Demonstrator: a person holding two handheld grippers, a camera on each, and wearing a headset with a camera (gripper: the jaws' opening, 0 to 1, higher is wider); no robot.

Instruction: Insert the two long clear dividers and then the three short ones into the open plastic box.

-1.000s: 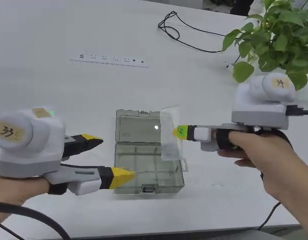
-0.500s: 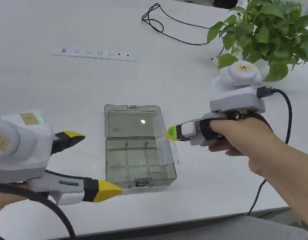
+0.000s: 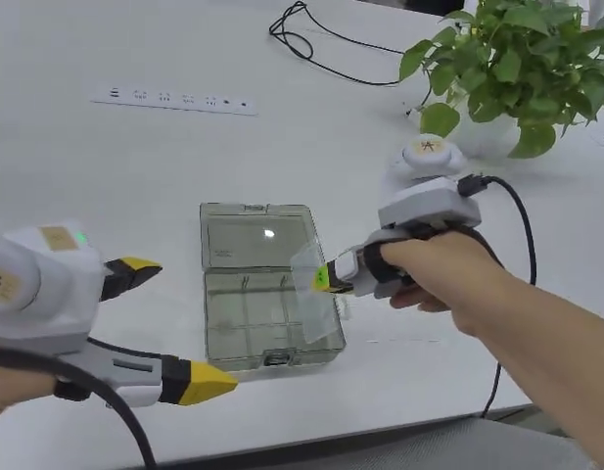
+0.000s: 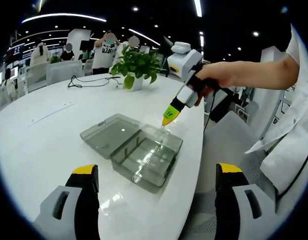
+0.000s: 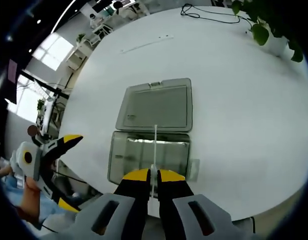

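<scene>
Right hand-held gripper [image 3: 323, 279] is pinching one edge of a clear divider [image 3: 311, 296], which hangs over the right side of the open plastic box [image 3: 245, 358]. The box rests on the white table [image 3: 106, 157]. In the right gripper view the sheet is edge-on, running from the front wall towards the hinge, presumably to line it up with the base's slots. Whether it touches yet, I cannot tell. Left hand-held gripper [image 3: 194, 324] hovers spread wide beside the box, probably ready to steady it.
</scene>
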